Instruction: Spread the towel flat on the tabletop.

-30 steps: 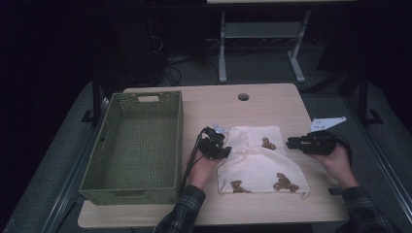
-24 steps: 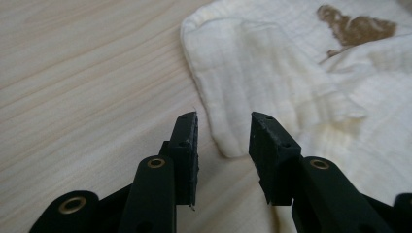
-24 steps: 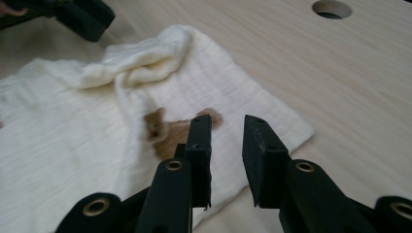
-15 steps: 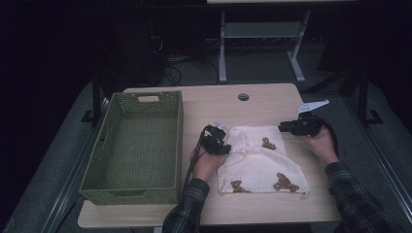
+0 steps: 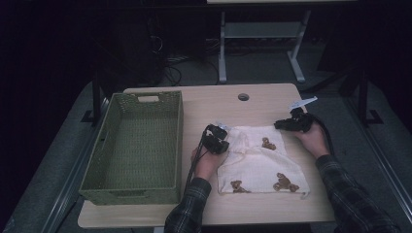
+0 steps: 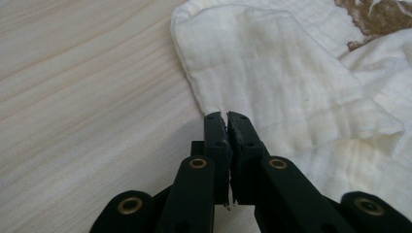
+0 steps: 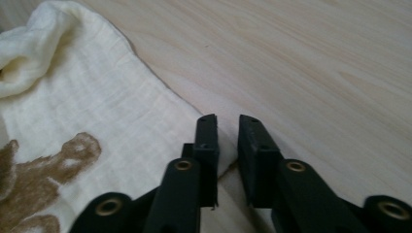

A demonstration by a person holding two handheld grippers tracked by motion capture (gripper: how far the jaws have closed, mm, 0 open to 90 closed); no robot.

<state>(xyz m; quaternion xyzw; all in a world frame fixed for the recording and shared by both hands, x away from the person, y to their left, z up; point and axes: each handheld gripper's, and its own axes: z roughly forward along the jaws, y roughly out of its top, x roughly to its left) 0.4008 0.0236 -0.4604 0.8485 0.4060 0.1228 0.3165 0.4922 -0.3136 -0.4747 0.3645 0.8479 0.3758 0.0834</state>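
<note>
A cream cloth printed with brown bears lies rumpled on the wooden table. At the cloth's far left corner, my left gripper has just closed. In the left gripper view it is shut, pinching the edge of the cloth. My right gripper is at the cloth's far right corner. Its jaws have just been closing. A narrow gap still stands between them, with the edge of the cloth running into it.
A green woven basket stands empty on the left half of the table. A round cable hole sits near the far edge. Beyond the table are a white desk frame and cables on the dark floor.
My right hand has moved left and away from the person, from beside the cloth to its far right corner. The left hand has stayed at the far left corner.
</note>
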